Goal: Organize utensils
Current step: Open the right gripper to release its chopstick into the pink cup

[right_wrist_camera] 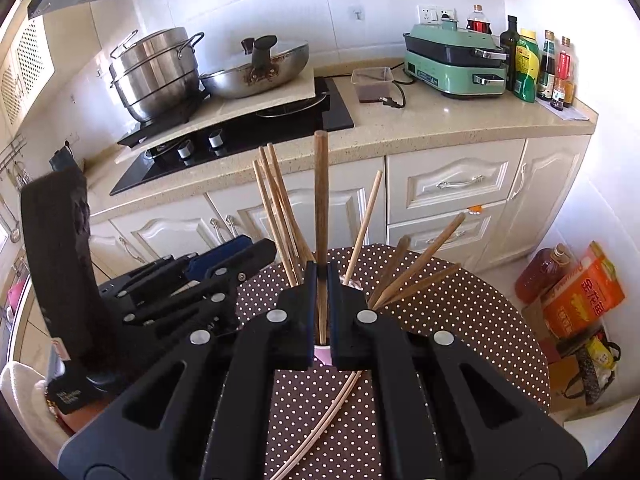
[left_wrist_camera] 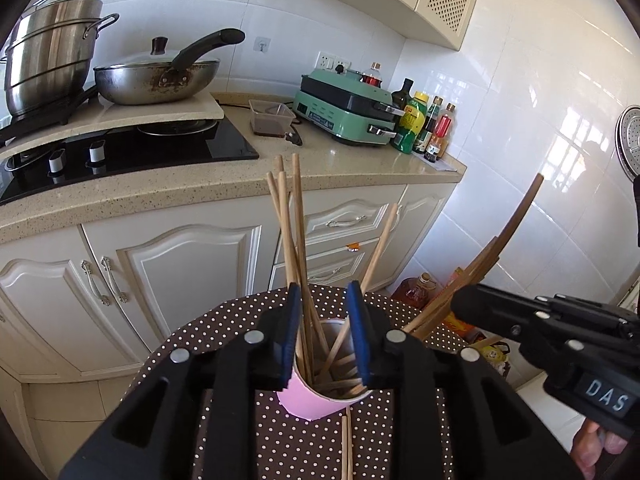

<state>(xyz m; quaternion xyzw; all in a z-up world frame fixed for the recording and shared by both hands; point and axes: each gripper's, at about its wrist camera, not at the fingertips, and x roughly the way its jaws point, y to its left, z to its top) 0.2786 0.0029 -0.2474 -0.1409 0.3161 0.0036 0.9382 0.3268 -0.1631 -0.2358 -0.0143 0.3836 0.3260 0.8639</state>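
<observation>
- The round table [right_wrist_camera: 460, 320], covered in a brown polka-dot cloth, lies under both claws; beyond it runs the speckled countertop [right_wrist_camera: 440, 120] over cream cabinets.
- Far ahead of the claws on that countertop stand a stacked steel steamer pot [right_wrist_camera: 156, 76], a lidded wok [right_wrist_camera: 260, 72], a black cooktop [right_wrist_camera: 240, 140], a green electric grill [right_wrist_camera: 456, 64] and a row of sauce bottles [right_wrist_camera: 536, 68].
- On the floor to the right of the right claw sit an oil jug [right_wrist_camera: 540, 272] and an orange carton [right_wrist_camera: 584, 292].
- The left claw [left_wrist_camera: 326, 336] is pressed against the two sides of the pink cup [left_wrist_camera: 316, 400], its blue pads [left_wrist_camera: 292, 336] gripping the rim.
- Light wooden chopsticks [left_wrist_camera: 290, 224] fan up out of the cup, crowding the space between the pads.
- The right claw [right_wrist_camera: 321, 312] pinches one dark chopstick [right_wrist_camera: 321, 200] upright just above the cup; further dark chopsticks [right_wrist_camera: 420, 264] lean to its right.
- Two pale chopsticks [right_wrist_camera: 320, 424] lie loose on the cloth below the right claw.
</observation>
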